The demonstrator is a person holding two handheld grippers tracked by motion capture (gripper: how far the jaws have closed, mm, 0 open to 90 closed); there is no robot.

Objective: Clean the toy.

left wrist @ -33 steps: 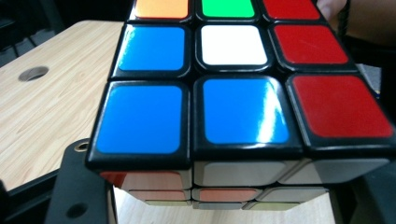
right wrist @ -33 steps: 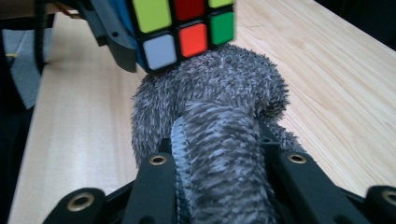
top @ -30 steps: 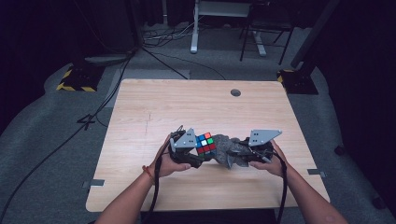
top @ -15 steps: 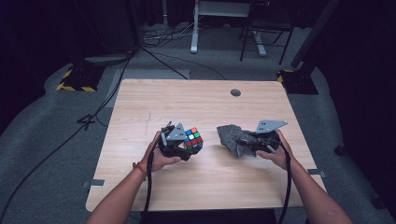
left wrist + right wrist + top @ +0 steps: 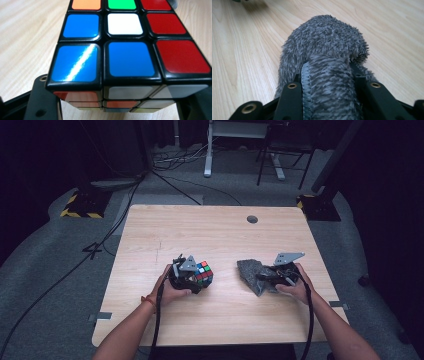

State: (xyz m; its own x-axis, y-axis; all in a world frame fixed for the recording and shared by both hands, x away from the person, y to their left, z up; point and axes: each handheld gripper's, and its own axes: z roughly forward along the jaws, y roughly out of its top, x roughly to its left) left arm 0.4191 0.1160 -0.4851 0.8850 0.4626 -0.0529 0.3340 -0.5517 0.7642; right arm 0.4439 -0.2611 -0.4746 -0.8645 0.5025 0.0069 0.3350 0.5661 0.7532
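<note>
Cube and cloth were pressed together at mid-table a second ago; now I've pulled them apart and brought both down toward the wood. To me that reads as the wiping done and both things being set down.

Left side first: my left gripper (image 5: 196, 276) is clamped on the cube (image 5: 203, 272), same grip as a second ago. In the left gripper view the cube (image 5: 125, 50) sits between my two black jaws, blue and red stickers facing up, one jaw at each lower corner and hard against its sides. It's low over the table (image 5: 210, 230), near the front edge on the left; touching the wood or just above it, I can't tell.

Across the bare gap to the right: the cloth (image 5: 252, 274) now lies well apart from the cube, slumped on the wood. My right gripper (image 5: 266, 276) has it by the near end. The right gripper view shows a thick grey fold of cloth (image 5: 327, 75) bunched between the jaws, the rest mounded ahead on the table. Those jaws have just been easing open a touch, but the fold still fills the gap and both jaws press on it, so it's gripped, not yet let go.
</note>
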